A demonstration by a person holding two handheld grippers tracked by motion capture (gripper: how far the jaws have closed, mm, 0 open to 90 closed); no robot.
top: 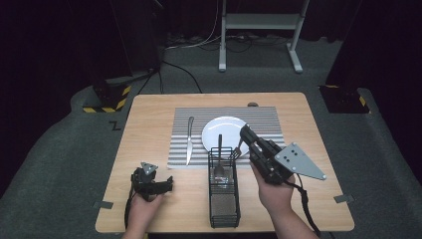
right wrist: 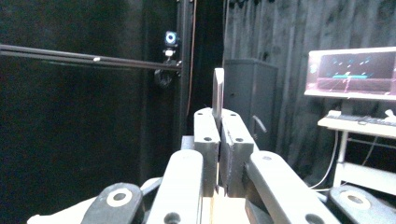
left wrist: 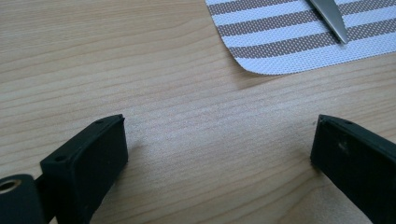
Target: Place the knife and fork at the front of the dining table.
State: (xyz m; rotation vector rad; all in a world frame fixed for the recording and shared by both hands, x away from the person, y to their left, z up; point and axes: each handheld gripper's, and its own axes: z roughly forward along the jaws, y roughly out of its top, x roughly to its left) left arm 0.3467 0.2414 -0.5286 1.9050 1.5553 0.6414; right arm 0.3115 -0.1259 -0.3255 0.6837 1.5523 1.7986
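High view: the wire caddy (top: pixel 223 191) stands on the wooden table (top: pixel 149 124) at its near edge, and serves here as the landmark. A spoon (top: pixel 219 162) stands upright in the caddy's far compartment, its handle rising past the rim. Just beyond the caddy lies the striped placemat (top: pixel 179 149), and on it the white plate (top: pixel 224 130), directly behind the caddy. The knife (top: pixel 190 139) lies on the mat to the left of the plate, lengthwise away from the person. To the right of the caddy's far end, the right gripper (top: pixel 243 133) is held tilted up above the table, its tip over the plate's near right edge. Its jaws are pressed together on a fork (top: pixel 239 148), which hangs down from them with the tines just beside the caddy's far right corner. To the left of the caddy, the left gripper (top: pixel 170 183) rests low at the table, pointing toward the caddy.

Left gripper view: its 2 black jaws stand spread wide over bare wood, with nothing between them. Beyond them shows a rounded corner of the placemat (left wrist: pixel 299 37) and the knife (left wrist: pixel 331 18) on it.

Right gripper view: the 2 jaws are pinched together around the fork (right wrist: pixel 218 93), whose thin handle end sticks up past the tips against a dark room with a lit screen (right wrist: pixel 355 72) at the right.
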